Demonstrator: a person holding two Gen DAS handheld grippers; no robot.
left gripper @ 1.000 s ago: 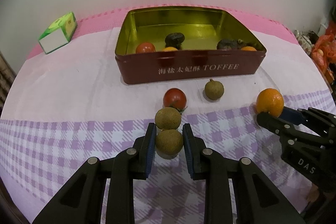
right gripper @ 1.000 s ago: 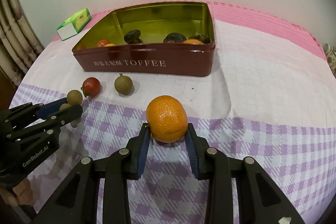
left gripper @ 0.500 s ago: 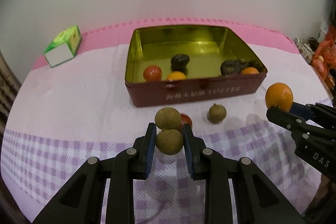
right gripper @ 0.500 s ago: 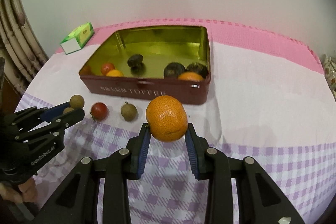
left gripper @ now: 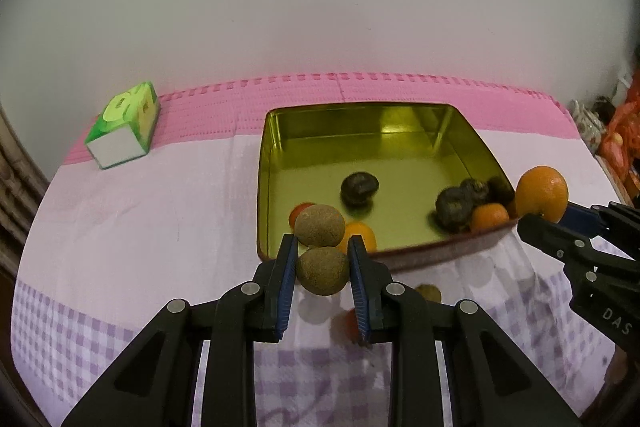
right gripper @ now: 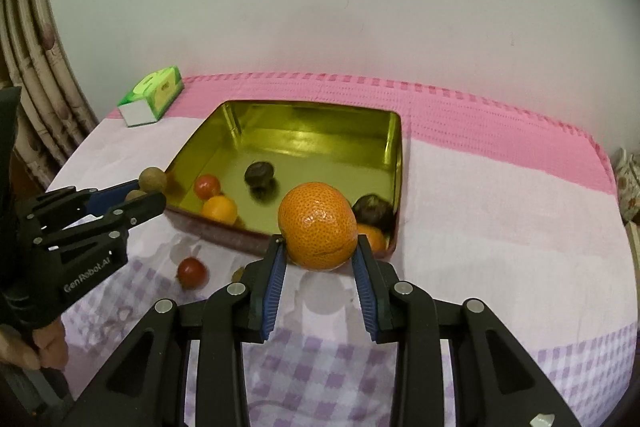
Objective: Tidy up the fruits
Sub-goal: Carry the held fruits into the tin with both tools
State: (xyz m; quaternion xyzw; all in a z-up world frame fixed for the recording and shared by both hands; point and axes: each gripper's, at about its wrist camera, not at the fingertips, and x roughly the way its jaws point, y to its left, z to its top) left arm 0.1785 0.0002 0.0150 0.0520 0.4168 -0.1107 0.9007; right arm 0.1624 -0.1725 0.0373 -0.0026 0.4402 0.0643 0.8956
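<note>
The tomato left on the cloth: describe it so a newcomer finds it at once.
Start at the gold-lined tin on the pink and lilac cloth. Just outside its near wall, between the left claw and the right claw, lies the red tomato. It is the only red fruit outside the tin; beside it lies a dull brown one.

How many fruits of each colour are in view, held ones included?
Orange fruits: 3, one in the right gripper, two in the tin
Brown fruits: 3, two in the left gripper, one on the cloth
Red fruits: 2
Dark fruits: at least 3, cluster hard to split
Total: at least 11
</note>
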